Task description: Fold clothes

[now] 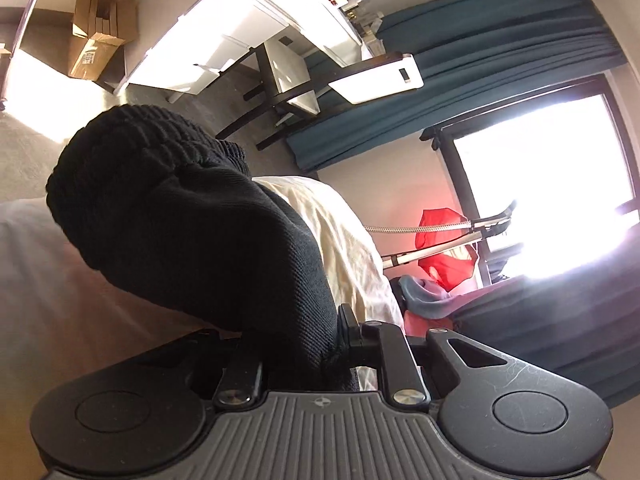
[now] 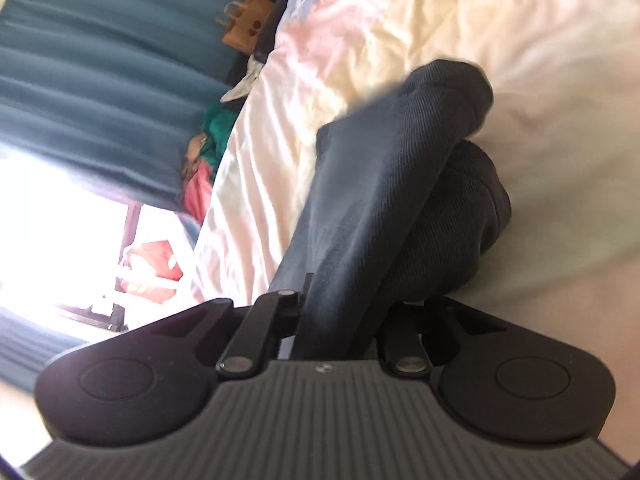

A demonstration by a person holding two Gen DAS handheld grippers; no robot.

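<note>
The left claw [image 1: 304, 344] is clamped on a black ribbed-knit garment [image 1: 180, 216], which bulges out from the jaws above the bed. The right claw [image 2: 340, 320] is clamped on the same dark knit fabric [image 2: 400, 168], bunched into two thick rolls over the cream, wrinkled cotton bed sheet [image 2: 400, 20]. The garment will likely handle as soft, light and limp, with a grippy rib texture. Judged best hold: hems or corners, not the bunched middle. Teal pleated curtains [image 1: 500, 40] hang at the far side.
</note>
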